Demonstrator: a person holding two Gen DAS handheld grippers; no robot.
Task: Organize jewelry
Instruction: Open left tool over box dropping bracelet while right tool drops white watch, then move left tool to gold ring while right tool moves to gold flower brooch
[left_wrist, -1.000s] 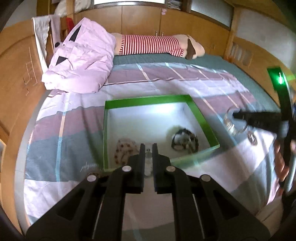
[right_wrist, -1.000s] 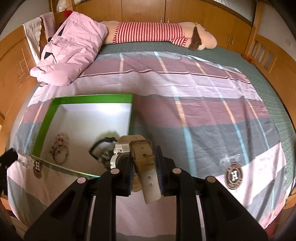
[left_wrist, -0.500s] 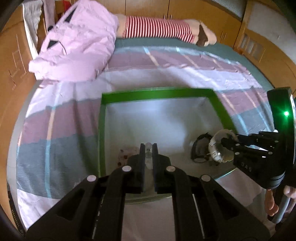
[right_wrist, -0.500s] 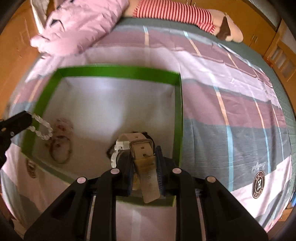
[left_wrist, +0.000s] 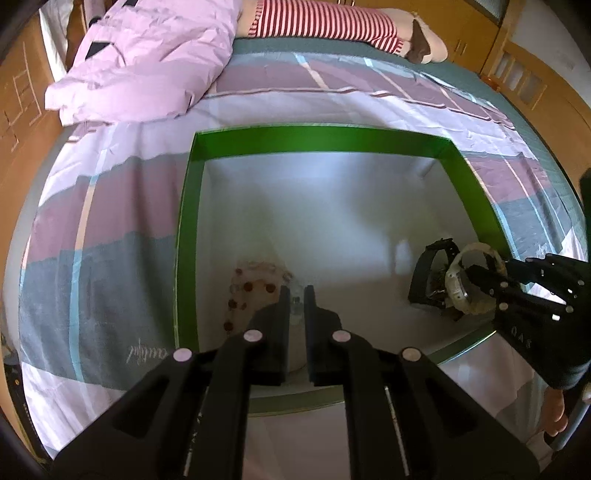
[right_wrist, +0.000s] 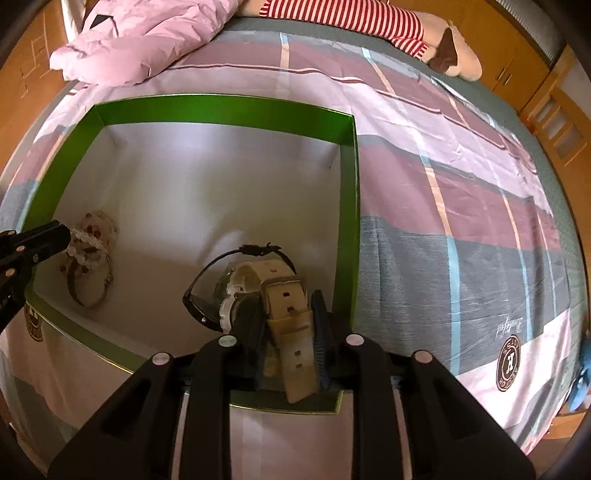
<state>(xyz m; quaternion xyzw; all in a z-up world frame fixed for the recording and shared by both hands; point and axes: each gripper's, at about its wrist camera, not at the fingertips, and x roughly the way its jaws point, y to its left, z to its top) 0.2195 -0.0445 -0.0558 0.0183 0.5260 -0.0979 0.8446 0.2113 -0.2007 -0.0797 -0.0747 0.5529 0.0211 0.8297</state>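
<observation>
Both your tools moved in over green-rimmed white box (right_wrist: 225, 110) on bed. Left tool (left_wrist: 294, 295) nearly closed on clear bead bracelet (right_wrist: 86, 245), hanging above brown bead bracelet (right_wrist: 90, 284). Right tool (right_wrist: 286, 317) clamps cream strap watch (right_wrist: 284, 321) beside black watch (right_wrist: 207, 291). Release both; task nearly done. Only right view shows clear beads properly.

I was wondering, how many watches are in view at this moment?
2: a cream-strapped watch clamped in the right gripper over the green box, and a black watch lying right beside it on the box floor.
</observation>
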